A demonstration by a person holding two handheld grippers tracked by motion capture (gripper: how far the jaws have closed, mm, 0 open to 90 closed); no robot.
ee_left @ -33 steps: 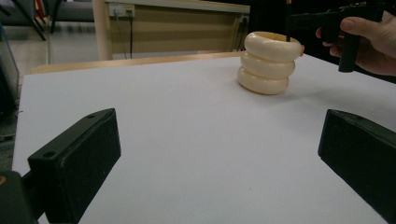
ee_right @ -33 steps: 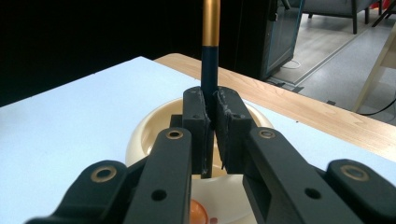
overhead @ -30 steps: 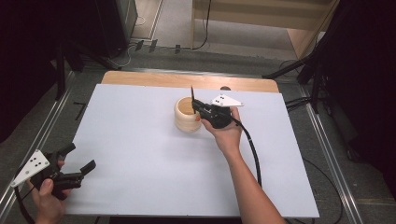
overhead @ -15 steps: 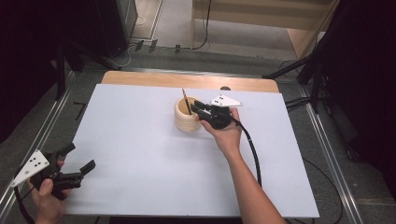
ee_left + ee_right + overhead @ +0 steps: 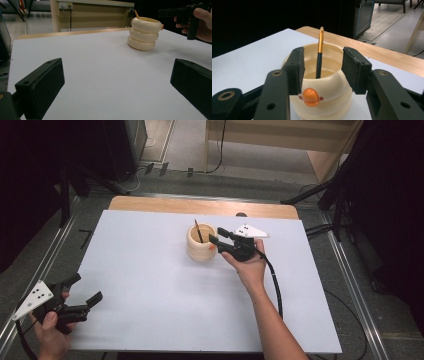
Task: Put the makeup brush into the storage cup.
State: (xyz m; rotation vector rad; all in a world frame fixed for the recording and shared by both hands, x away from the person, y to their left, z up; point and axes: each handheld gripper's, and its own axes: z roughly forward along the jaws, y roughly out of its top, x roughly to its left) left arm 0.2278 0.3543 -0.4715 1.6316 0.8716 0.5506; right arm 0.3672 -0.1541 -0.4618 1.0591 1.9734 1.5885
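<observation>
Two grippers over one white table. High view: cream ringed holder stands near the far middle of the table, a thin brush leaning inside it; right gripper sits at the holder's right rim, jaws parted after just opening, nothing pinched. Left gripper rests at the near left corner, well apart from the holder, jaws wide and empty.

Left gripper view: holder far off on the table, the other hand beside it.

Right gripper view: brush — black stem, orange end — stands upright in the holder between the parted pads, untouched.
</observation>
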